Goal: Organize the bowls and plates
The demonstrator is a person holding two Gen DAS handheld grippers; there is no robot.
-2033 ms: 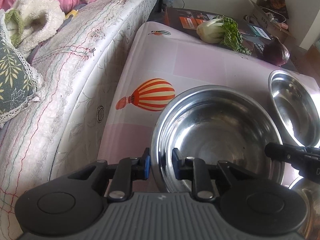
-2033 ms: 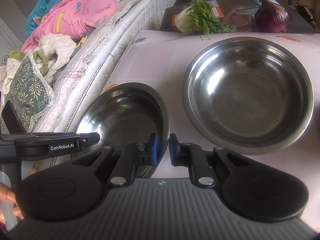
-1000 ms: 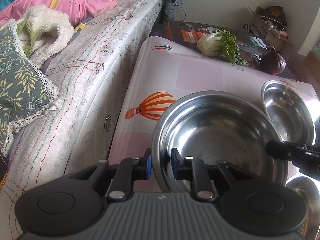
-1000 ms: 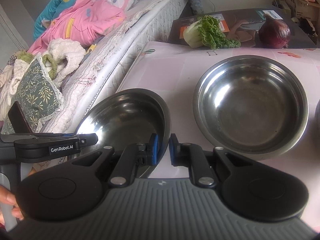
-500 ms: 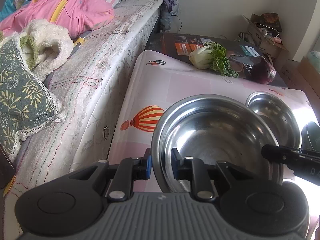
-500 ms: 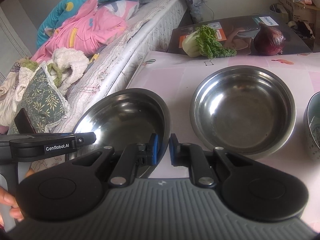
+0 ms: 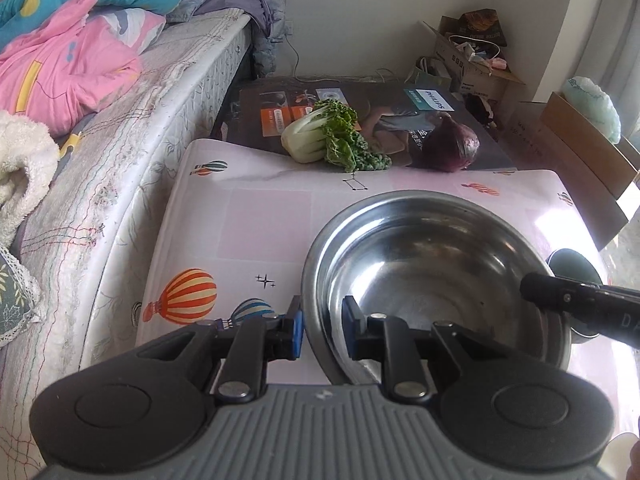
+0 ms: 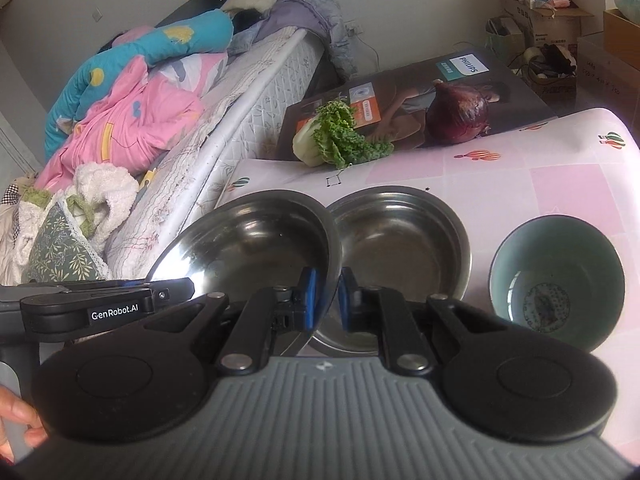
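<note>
Steel round bowl (image 7: 436, 264) pinched by both claws' blue pads (image 7: 297, 332).

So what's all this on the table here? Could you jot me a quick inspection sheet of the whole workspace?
Surface: pink balloon-print tablecloth.
Job's things: held steel bowl, second steel bowl and teal ceramic bowl on the table.
Clutter: bok choy, red onion, Philips box.
Grippers: left gripper and right gripper each clamp the held bowl's rim.
Cables: white cord by the wall.
Surroundings: bed with bedding, cardboard boxes.
</note>
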